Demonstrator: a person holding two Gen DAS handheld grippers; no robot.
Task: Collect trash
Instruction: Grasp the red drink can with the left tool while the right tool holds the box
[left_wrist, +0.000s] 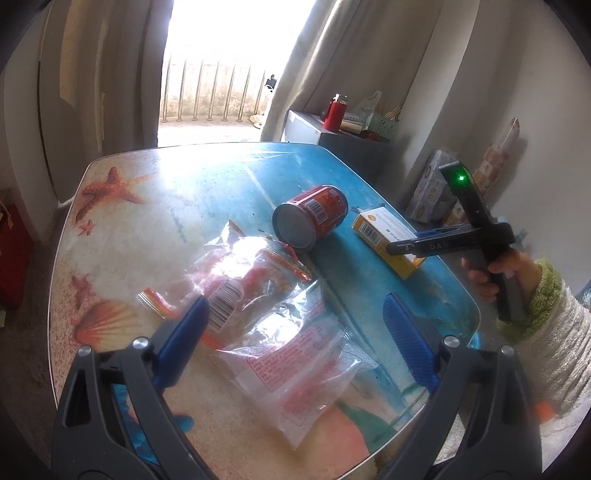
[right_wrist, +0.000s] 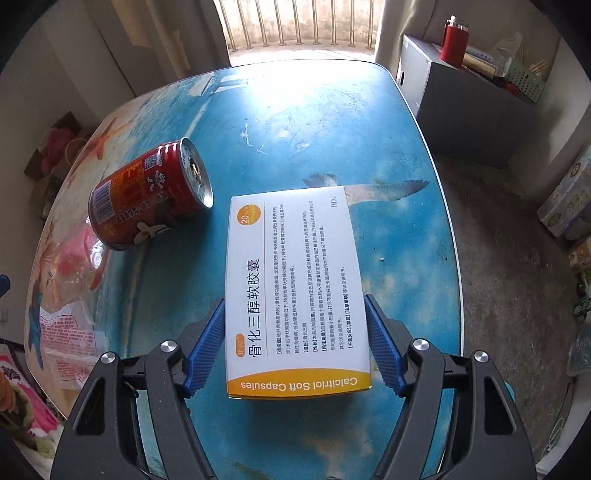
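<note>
So nothing's binned yet: right gripper (right_wrist: 295, 343) clamps the capsule box (right_wrist: 293, 291), left gripper (left_wrist: 295, 339) gapes over wrappers (left_wrist: 258, 314), can (left_wrist: 310, 218) waits mid-frame.

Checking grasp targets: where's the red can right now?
The red can lies on its side on the table, left of the capsule box in the right wrist view, beside the plastic wrappers.

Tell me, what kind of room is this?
Probably a room in someone's home. There is a table with a seaside picture on top, long curtains beside a bright balcony door, and a red flask on a side cabinet.
</note>
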